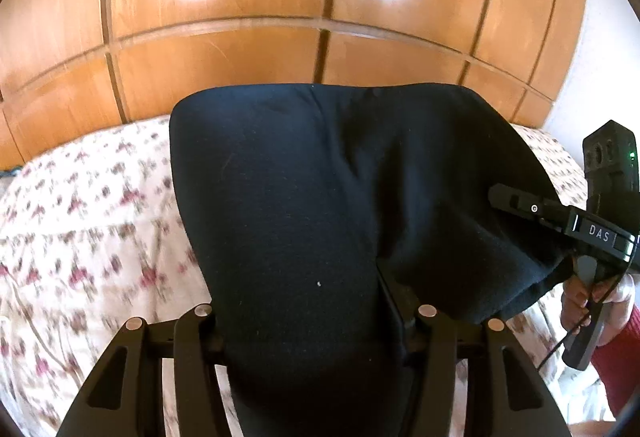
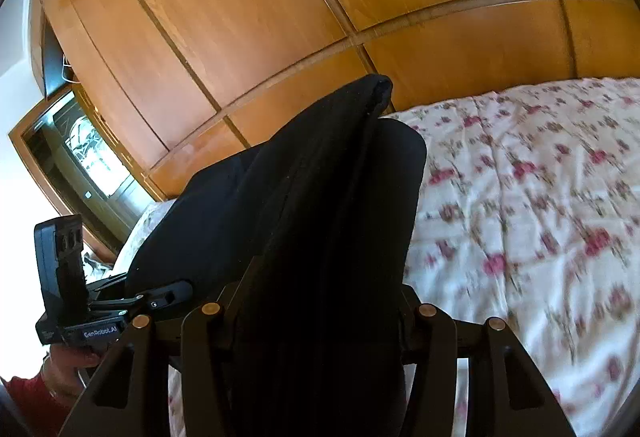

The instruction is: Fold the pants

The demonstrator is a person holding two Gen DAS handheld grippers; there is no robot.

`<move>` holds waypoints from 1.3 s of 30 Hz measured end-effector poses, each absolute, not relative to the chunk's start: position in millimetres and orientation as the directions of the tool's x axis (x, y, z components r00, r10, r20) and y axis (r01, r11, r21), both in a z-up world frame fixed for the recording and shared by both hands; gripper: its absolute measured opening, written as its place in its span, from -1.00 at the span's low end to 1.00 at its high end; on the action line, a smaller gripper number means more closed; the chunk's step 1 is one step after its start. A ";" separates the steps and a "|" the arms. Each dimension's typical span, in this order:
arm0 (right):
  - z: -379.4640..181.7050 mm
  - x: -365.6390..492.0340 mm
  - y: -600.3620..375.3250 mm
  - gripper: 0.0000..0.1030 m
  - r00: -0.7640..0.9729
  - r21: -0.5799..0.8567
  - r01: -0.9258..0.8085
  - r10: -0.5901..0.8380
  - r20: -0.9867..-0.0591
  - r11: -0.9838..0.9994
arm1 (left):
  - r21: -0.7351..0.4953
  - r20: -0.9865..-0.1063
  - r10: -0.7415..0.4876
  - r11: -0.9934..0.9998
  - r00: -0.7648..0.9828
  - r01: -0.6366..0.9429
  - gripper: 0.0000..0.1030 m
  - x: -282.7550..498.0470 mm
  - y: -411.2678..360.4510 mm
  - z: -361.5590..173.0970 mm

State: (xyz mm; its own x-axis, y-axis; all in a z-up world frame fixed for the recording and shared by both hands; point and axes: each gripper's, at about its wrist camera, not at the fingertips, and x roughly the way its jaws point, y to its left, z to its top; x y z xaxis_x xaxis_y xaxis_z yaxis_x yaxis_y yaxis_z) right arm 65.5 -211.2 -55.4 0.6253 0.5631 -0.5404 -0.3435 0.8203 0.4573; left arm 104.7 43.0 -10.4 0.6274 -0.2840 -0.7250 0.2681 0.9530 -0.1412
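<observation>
While both tongs hold the pants aloft, the fold is mid-way.

Left tongs [image 1: 316, 321] and right tongs [image 2: 316, 317] each pinch the black pants [image 1: 304, 197], which fill the centre of both frames, lifted over the bed [image 2: 540, 197] with the wardrobe [image 1: 240, 49] behind. Layers look doubled already, judging by the stacked edges; laying it down, smoothing and any last fold seem left.

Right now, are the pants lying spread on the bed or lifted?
Lifted: the black pants are draped over both tongs, left and right, above the floral bedspread.
</observation>
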 end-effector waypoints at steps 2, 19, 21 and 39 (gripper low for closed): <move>-54.2 81.1 -206.5 0.02 0.629 0.456 -0.343 0.561 -0.537 0.821 | -0.140 -0.717 -0.274 0.957 0.641 0.253 0.08 119.5 44.7 -10.5; -57.3 191.2 -203.4 0.03 0.682 0.399 -0.268 0.465 -0.565 0.877 | -0.146 -0.735 -0.243 0.968 0.633 0.203 0.13 234.1 36.4 -45.7; -70.8 201.7 -207.0 0.09 0.666 0.390 -0.222 0.431 -0.609 0.894 | -0.129 -0.753 -0.226 0.971 0.617 0.199 0.32 243.3 36.3 -60.2; -31.2 118.9 -162.1 -0.04 0.801 0.053 -0.259 0.245 -0.546 0.964 | -0.140 -0.684 -0.132 0.989 0.717 0.049 0.36 180.3 48.0 -46.5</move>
